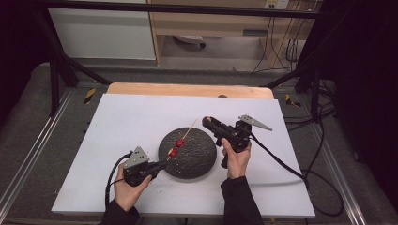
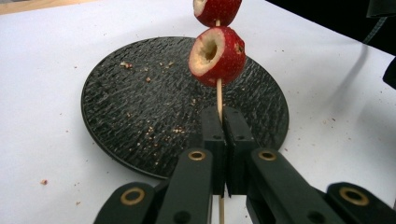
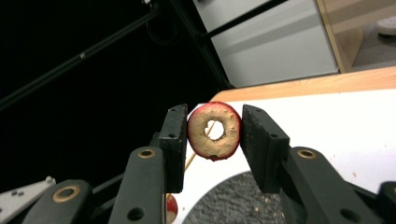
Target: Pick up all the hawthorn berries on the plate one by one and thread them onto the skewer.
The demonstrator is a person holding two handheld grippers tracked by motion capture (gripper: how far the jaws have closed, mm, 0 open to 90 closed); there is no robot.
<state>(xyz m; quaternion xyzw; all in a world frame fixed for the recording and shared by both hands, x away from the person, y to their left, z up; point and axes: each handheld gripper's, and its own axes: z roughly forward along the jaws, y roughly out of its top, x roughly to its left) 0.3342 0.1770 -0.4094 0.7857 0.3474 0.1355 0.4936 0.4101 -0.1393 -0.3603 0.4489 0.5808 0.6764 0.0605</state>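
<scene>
High view: white counter (image 1: 117, 140), matte and flat, dusted with small crumbs. At its middle sits a round black plate (image 1: 197, 161), shallow, with a rough, ridged face that has caught more crumbs.

Left tool (image 1: 162, 165), near left, is clamped tight on the lower end of a thin wooden skewer (image 1: 188, 130). The skewer slants up and away over the plate. Two red fruits (image 1: 177, 147) are threaded on it, one just above the other, both clear of the plate.

Right tool (image 1: 206, 122), right of the plate, is clamped on a third fruit, the ring (image 3: 214, 131). Right gripper view: the pads press its red sides; its cut face is pale and pitted, with a cored hole through the middle. The skewer shows through the hole; whether the tip has entered it I cannot tell.

Left gripper view: the lower fruit is glossy red-skinned, with a pale, crumbly hollow where it was cored.

Handling, by judgement:
- Skewer: light, stiff, but thin enough to flex or snap if pushed sideways. Best held low on the bare end, as now, and pushed straight along its length.
- Fruits: light, firm-skinned, crumbly inside. Hold across the skin sides, leaving the hole open. A hard squeeze may crack the ring; the glossy skin could slip.
</scene>
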